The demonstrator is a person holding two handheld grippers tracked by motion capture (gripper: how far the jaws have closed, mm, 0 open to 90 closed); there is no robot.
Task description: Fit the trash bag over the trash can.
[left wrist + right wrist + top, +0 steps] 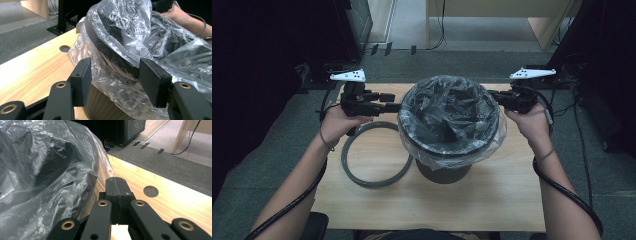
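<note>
The left gripper (113, 82) stands released astride the bin (444, 170) rim and its bag (130, 35); the right gripper (117, 185) is clenched empty beside the bag near the table's (492, 200) far edge.

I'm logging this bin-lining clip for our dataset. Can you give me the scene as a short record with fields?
work in hand: fitting a clear plastic bag over a dark round bin
bag state: draped over the bin's rim, crumpled inside
left claw: open, jaws either side of the bagged rim
right claw: shut at the bin's right side beside the bag; whether film is pinched cannot be told
grey ring: flat on the table, left of the bin, touching it or nearly
surface: wooden table with round holes
</note>
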